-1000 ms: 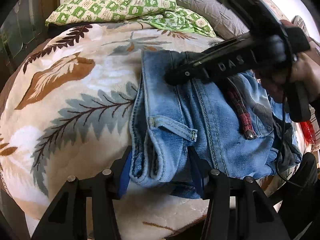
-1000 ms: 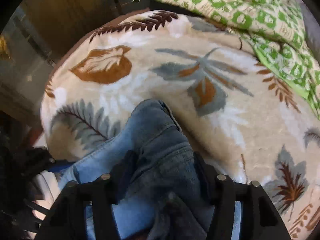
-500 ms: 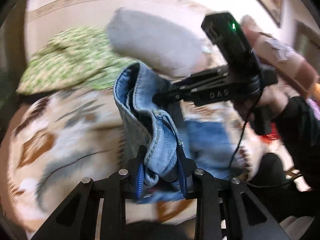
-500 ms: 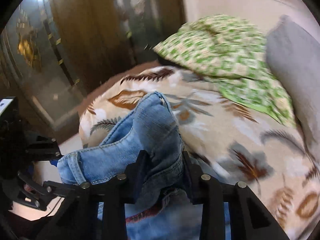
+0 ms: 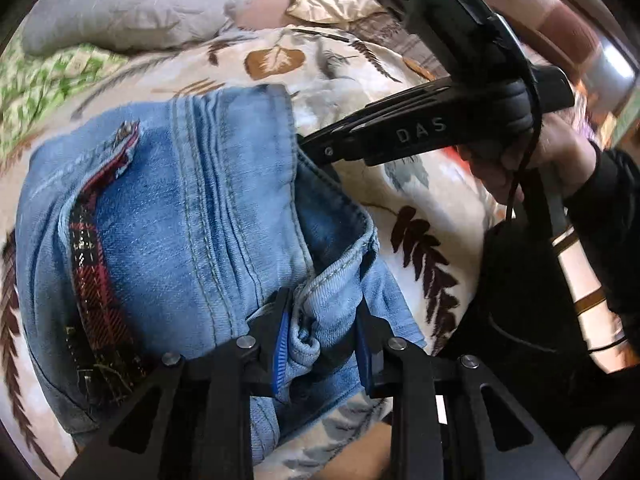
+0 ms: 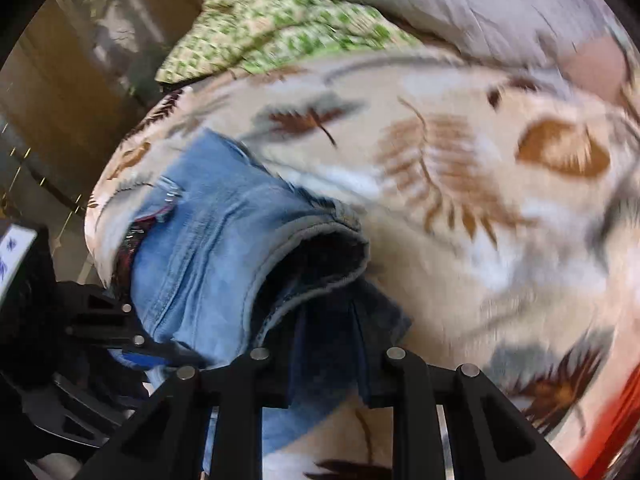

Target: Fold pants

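Observation:
Light blue jeans [image 5: 180,220] lie bunched on a leaf-print blanket [image 5: 420,200], with a red plaid strip showing along one seam. My left gripper [image 5: 320,320] is shut on a thick denim fold at the garment's near edge. The right gripper [image 5: 316,152], held by a hand [image 5: 560,160], bites the far edge of the same fold. In the right wrist view, my right gripper [image 6: 328,320] has dark denim between its closing jaws, and the jeans [image 6: 200,240] spread to the left of it. The left gripper [image 6: 132,344] shows at the lower left there.
A green checked quilt [image 6: 272,28] and a grey pillow [image 6: 460,0] lie at the far end of the bed. The blanket [image 6: 440,200] spreads bare to the right of the jeans. A dark floor and wooden panels [image 6: 60,80] border the bed on the left.
Both grippers closed on the jeans' edge, lifted it off the blanket and swung it across the bed. The denim now lies turned over, with the plaid strip on the other side.

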